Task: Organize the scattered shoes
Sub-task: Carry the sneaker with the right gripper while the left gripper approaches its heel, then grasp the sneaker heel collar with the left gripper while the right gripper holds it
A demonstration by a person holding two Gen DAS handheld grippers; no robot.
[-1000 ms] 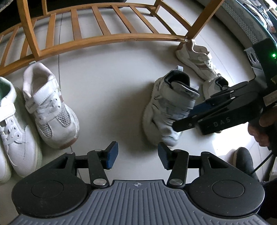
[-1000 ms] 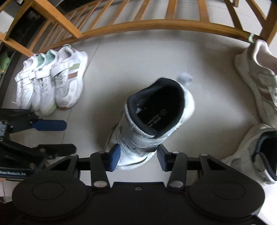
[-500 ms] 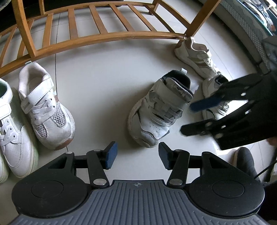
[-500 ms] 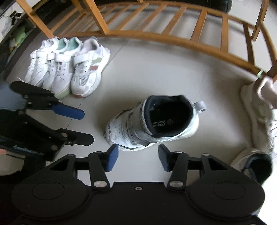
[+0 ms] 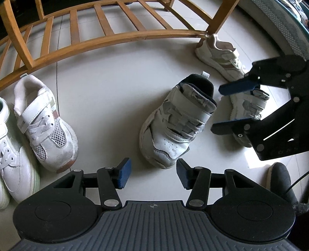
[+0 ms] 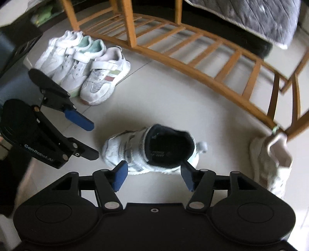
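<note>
A grey-white strap shoe with navy lining stands on its sole on the pale floor, toe pointing at my left gripper, which is open just short of the toe. My right gripper is open too, its fingers either side of the same shoe's heel end without touching it. In the left wrist view the right gripper hangs right of the shoe. Its grey-white mate lies partly hidden behind that gripper. In the right wrist view the left gripper sits left of the toe.
Several white shoes stand in a row at the left beside a wooden slatted rack. A beige shoe lies by the rack's right leg. A dark-socked foot is at lower right. A grey quilt hangs above.
The right gripper opened, let go of the grey-white shoe and drew back. The shoe went from tilted, toe down, to resting flat on the floor. The left gripper stayed open.
</note>
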